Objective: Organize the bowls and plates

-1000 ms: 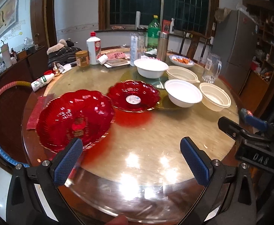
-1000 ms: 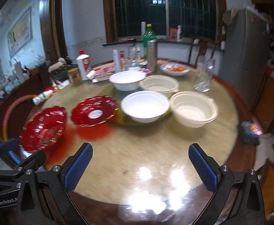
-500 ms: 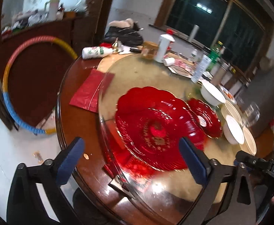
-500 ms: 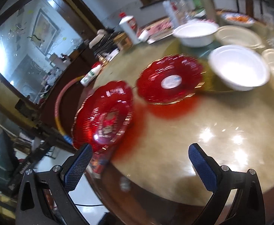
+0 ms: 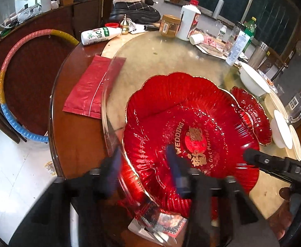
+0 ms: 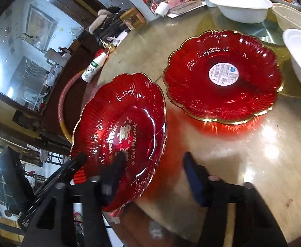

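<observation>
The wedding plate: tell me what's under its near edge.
Under the wedding plate, at the glass turntable's edge, a printed packet pokes out. How far it runs beneath is hidden by the plate.

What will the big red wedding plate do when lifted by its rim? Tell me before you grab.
The wedding plate looks like thin, glossy plastic, so probably light and somewhat slippery between the pads. Its scalloped rim overhangs the glass tabletop edge, so pressing there might tip it. The wide, shallow shape may flex.

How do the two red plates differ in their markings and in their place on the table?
The plate with gold lettering has "WEDDING" printed in its middle; the plate with the sticker has a round white label there. The lettered plate lies at the table's edge, between both grippers' fingers; the stickered plate lies farther in, beside a white bowl. Both are red, scalloped and gold-rimmed.
</observation>
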The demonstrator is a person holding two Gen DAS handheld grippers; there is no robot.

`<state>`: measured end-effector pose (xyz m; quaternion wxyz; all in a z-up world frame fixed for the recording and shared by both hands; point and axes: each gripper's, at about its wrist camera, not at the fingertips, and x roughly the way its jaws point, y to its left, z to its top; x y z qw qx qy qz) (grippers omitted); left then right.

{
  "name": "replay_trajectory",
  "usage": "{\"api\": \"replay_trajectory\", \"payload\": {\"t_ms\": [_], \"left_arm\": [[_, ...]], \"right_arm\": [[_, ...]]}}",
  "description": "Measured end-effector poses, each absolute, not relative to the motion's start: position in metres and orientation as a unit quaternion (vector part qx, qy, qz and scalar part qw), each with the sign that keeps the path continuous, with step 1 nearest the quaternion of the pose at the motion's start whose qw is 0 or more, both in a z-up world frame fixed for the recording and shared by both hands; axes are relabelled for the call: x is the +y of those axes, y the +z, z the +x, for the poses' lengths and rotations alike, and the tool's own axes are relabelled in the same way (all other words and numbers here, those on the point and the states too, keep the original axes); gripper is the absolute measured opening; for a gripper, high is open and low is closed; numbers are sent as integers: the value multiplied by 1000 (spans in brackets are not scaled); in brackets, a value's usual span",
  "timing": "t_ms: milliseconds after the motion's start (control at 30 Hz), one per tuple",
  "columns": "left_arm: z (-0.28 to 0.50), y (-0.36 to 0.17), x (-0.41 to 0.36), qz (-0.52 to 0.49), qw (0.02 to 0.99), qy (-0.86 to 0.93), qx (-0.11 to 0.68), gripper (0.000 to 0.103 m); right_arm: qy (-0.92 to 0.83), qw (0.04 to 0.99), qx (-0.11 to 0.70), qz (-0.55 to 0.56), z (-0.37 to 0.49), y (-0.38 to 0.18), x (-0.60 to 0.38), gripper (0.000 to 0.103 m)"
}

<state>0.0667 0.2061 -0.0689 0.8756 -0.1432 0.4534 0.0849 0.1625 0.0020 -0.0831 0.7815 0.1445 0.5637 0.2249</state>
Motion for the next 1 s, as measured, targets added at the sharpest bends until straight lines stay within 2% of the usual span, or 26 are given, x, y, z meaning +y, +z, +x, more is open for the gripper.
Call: {"api": "replay_trajectory", "payload": {"t_ms": [33, 133, 367, 667, 1000], "left_arm": [[68, -70, 206, -137, 876, 92, 454, 21], [72, -74, 208, -132, 874, 103, 456, 11], [76, -70, 208, -115, 879, 125, 446, 9], [80, -33, 215, -100, 900, 148, 397, 9], [88, -56, 225, -117, 883, 166, 423, 10]], "right_arm": [[224, 782, 565, 141, 163, -84, 4, 24], [214, 786, 565, 134, 166, -88, 7, 16], [219, 802, 545, 109, 166, -81, 13, 16], [238, 820, 511, 102, 178, -57, 28, 15], [238, 816, 518, 93, 189, -68, 42, 15]]}}
